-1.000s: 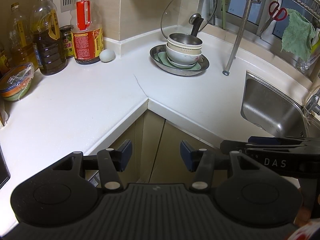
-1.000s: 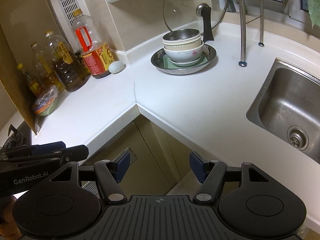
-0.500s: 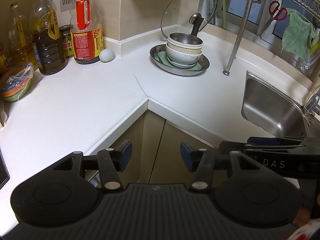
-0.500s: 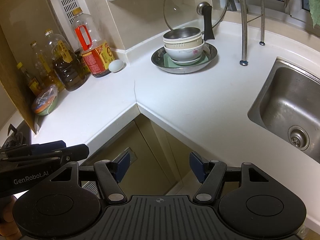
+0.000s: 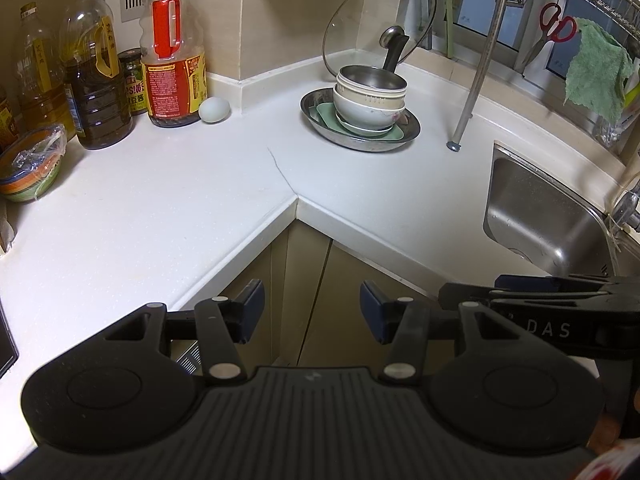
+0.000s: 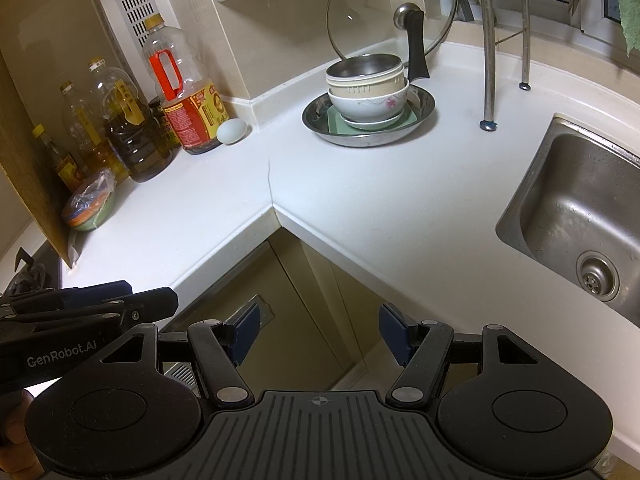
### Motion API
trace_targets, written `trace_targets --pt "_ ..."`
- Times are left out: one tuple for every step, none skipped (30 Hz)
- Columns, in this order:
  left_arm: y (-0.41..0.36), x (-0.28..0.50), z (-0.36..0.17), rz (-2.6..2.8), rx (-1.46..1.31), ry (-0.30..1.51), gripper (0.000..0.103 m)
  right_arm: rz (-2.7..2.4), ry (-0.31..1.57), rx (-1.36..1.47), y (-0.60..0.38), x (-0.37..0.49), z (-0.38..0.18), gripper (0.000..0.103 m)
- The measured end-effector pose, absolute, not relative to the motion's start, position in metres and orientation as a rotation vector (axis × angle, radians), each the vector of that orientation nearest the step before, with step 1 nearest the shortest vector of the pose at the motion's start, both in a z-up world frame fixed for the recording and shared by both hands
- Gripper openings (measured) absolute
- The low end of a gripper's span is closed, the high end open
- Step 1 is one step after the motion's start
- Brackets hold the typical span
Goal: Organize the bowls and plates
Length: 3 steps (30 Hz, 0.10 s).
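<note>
Almost nothing has moved since the earlier frames: your two claws hang in the same place off the worktop's inner corner, and the crockery pile looks the same. Nearest you, the left claw (image 5: 312, 312) has its jaws apart and holds nothing, and the right claw (image 6: 314, 334) is likewise spread and empty; both sit over the cupboard doors, well apart from the dishes. Beyond them the white worktop (image 5: 180, 216) runs to the back corner, where the stack (image 5: 366, 110) stands upright. Its long axis is vertical: a steel pan (image 6: 368, 138) at the bottom, a square green plate (image 6: 414, 120) in it, a white saucer, a flowered bowl (image 6: 370, 106), a cream bowl and a steel bowl (image 6: 362, 66) on top, all mouths up. Behind it a glass lid (image 6: 384, 4) leans against the wall. So little motion tells you nothing about progress: a nested pile like this could be dishes waiting to be sorted, or dishes already gathered into one stack. Bottles and an egg (image 5: 214, 109) stand to the left, the sink (image 6: 580, 216) to the right.
</note>
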<state>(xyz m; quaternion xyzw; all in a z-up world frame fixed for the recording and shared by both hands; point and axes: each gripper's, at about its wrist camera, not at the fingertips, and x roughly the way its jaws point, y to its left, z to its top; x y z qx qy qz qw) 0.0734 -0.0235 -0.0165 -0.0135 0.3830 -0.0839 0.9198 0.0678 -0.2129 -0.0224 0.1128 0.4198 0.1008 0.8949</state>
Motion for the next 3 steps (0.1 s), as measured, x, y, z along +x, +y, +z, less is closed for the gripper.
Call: trace_targets --pt "-0.0231 0.0744 -0.0165 -0.173 -0.029 0.786 0.05 0.208 0.87 0.233 -0.2129 0.0676 -0.0224 0.066" --pt "-0.0231 0.0749 -0.0166 -0.174 -0.029 0.785 0.05 0.208 0.87 0.233 -0.2128 0.0675 -0.0226 0.066" --pt "-0.0232 0.0753 -0.0169 -0.176 -0.029 0.786 0.05 0.208 0.871 0.233 -0.2128 0.0677 -0.023 0.066"
